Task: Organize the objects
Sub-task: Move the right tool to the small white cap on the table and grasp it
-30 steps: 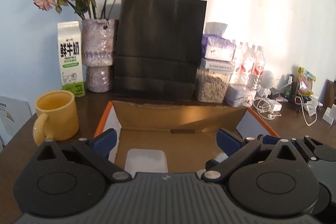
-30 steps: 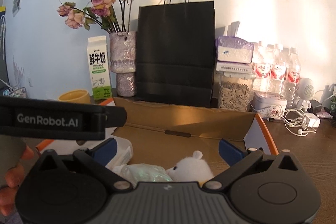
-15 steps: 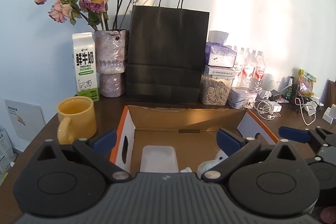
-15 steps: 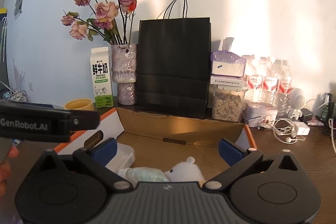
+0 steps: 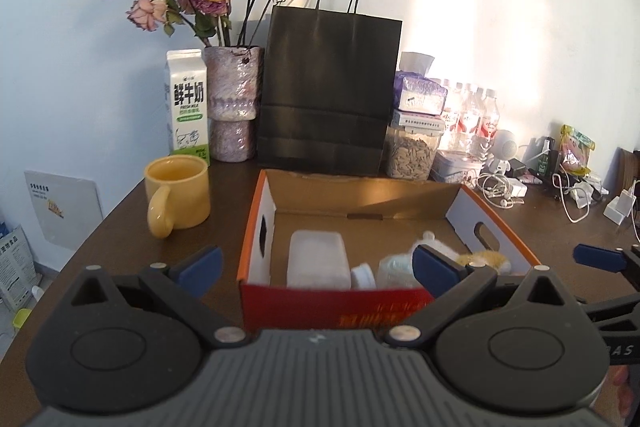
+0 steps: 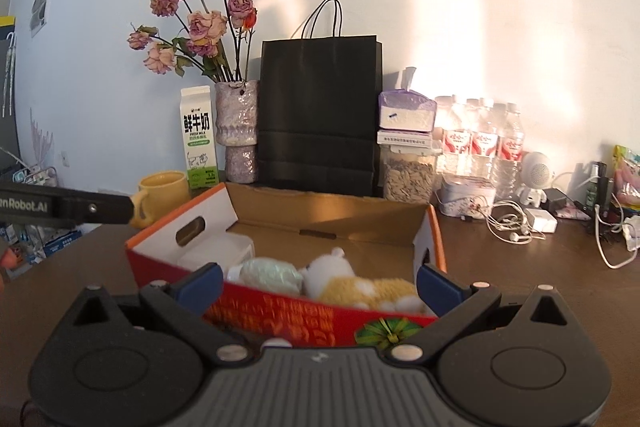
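An open red and orange cardboard box (image 5: 256,227) (image 6: 168,243) stands on the brown table. Inside lie a white plastic container (image 5: 317,259) (image 6: 216,253), a pale green packet (image 5: 394,269) (image 6: 270,271) and a white and yellow plush toy (image 6: 360,287) (image 5: 484,259). My left gripper (image 5: 316,265) is open and empty, in front of the box's near wall. My right gripper (image 6: 318,279) is also open and empty, at the box's near right side. The right gripper's blue fingertip (image 5: 596,254) shows at the right edge of the left wrist view.
A yellow mug (image 5: 178,195) (image 6: 160,187) stands left of the box. Behind it along the wall are a milk carton (image 5: 187,107), a vase of dried roses (image 5: 234,107), a black paper bag (image 5: 328,91), a seed jar (image 5: 414,155), water bottles (image 6: 484,139) and tangled cables (image 5: 500,187).
Both grippers have drawn back and up from over the box. The box's near wall and the items inside have come into view. Both stay open.
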### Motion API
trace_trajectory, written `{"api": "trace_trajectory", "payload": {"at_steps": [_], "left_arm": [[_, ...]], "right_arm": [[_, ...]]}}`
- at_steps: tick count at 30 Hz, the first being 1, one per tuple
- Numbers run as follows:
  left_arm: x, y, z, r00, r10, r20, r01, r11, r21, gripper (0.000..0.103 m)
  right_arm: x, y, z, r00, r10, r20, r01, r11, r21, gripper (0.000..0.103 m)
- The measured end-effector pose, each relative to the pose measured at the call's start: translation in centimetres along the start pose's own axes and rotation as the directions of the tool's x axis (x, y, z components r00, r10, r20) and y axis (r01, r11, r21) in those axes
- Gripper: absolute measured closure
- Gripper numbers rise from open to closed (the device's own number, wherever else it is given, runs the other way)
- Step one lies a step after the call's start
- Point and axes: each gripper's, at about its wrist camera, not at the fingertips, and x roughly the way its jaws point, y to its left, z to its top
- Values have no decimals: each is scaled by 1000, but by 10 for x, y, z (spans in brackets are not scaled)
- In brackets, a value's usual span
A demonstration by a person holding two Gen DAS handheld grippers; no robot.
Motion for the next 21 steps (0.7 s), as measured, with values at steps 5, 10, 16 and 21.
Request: {"api": "trace_trajectory", "payload": {"at_steps": [5,10,16,21], "left_arm": [[-18,2,-15,1000,0,-15,0,1000,13,0],[-31,5,-35,999,-6,-49,7,1000,25,0],[-43,8,-63,996,-21,-91,22,1000,11,0],[-50,12,-82,993,-23,-115,22,1000,-8,0]], "right_arm": [[-24,-6,-18,1000,-1,-15,0,1000,-5,0],[-46,-10,-39,999,-14,-46,13,1000,-23,0],[-65,-17,-71,995,-22,-99,19,999,-28,0],[-70,-24,-92,988,-24,-150,21,1000,-20,0]]}}
